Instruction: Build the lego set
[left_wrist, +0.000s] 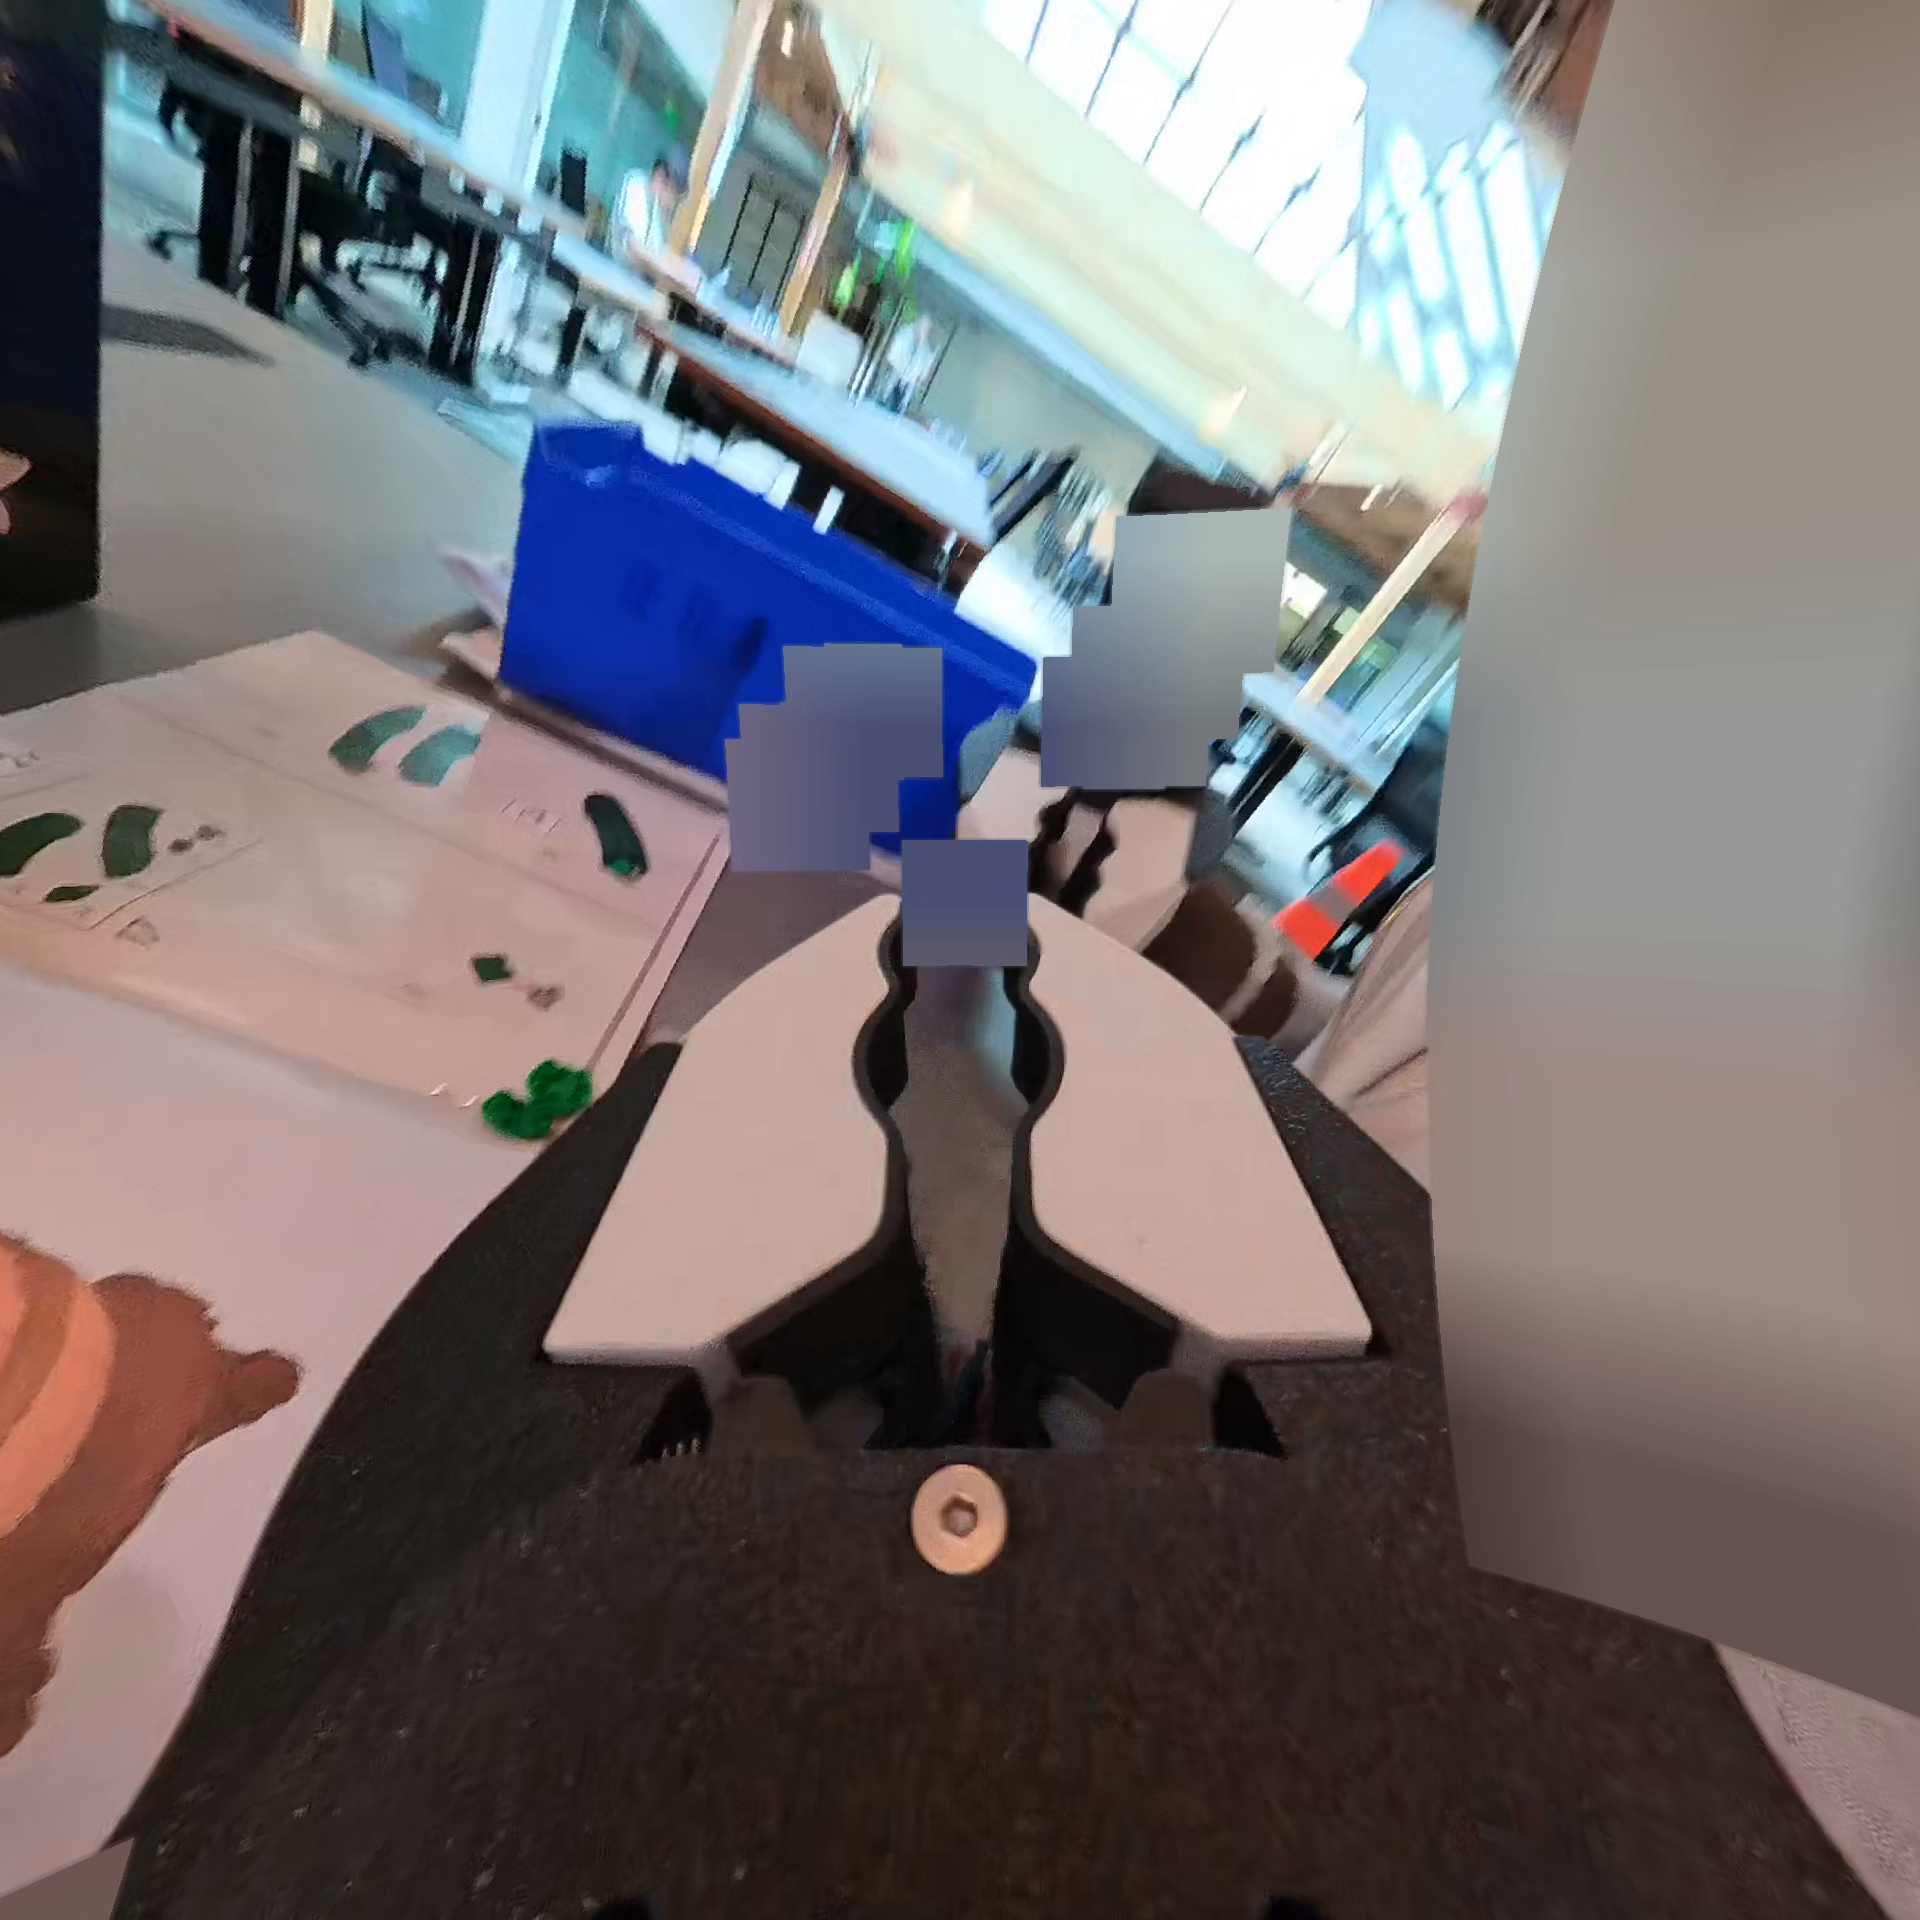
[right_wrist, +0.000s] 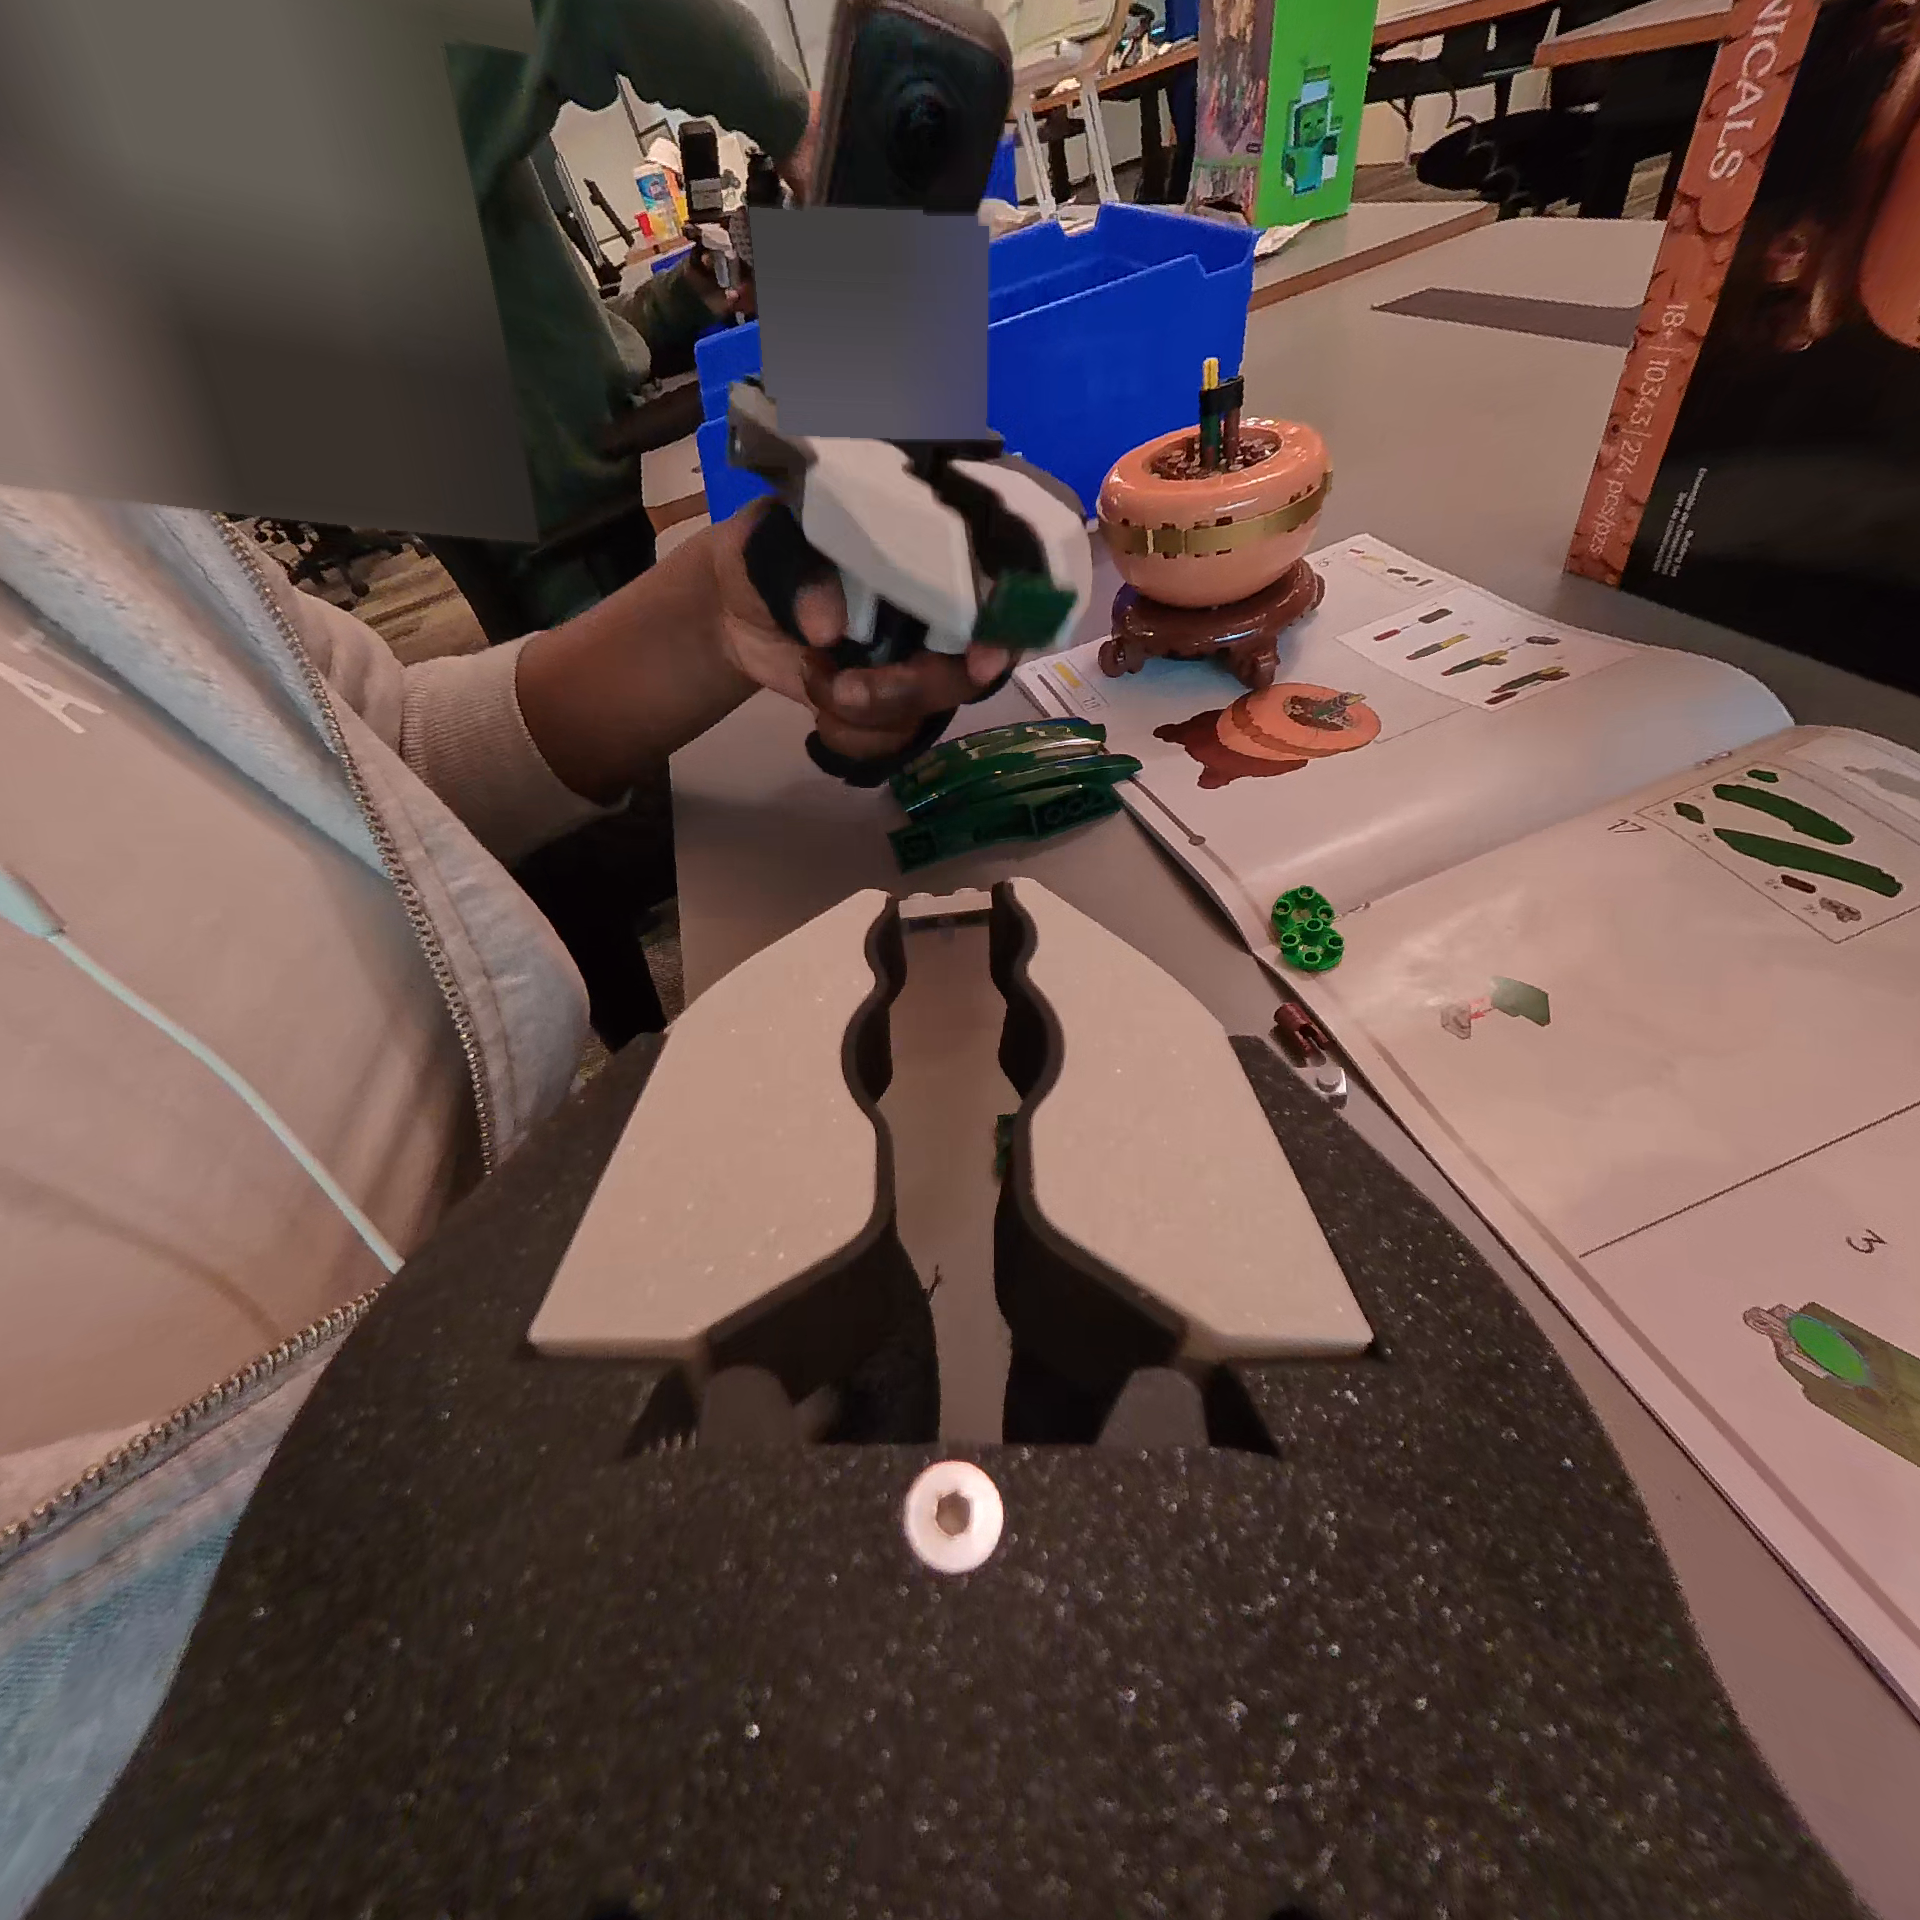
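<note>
The left tool (right_wrist: 1023, 613), raised above the desk (right_wrist: 1455, 270), pinches a dark green piece (right_wrist: 1023, 608), while the right tool (right_wrist: 943, 914) grips a small pale piece (right_wrist: 940, 909) (potted model (right_wrist: 1210, 520) stands beyond).

Peach lego pot (right_wrist: 1212, 516) upright; dark-green leaves (right_wrist: 1003, 795) piled.

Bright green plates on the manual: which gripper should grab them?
Right gripper, likely: the plates lie beyond its fingers; left gripper is raised, holding a dark green piece. Right may pinch a small grey piece.
</note>
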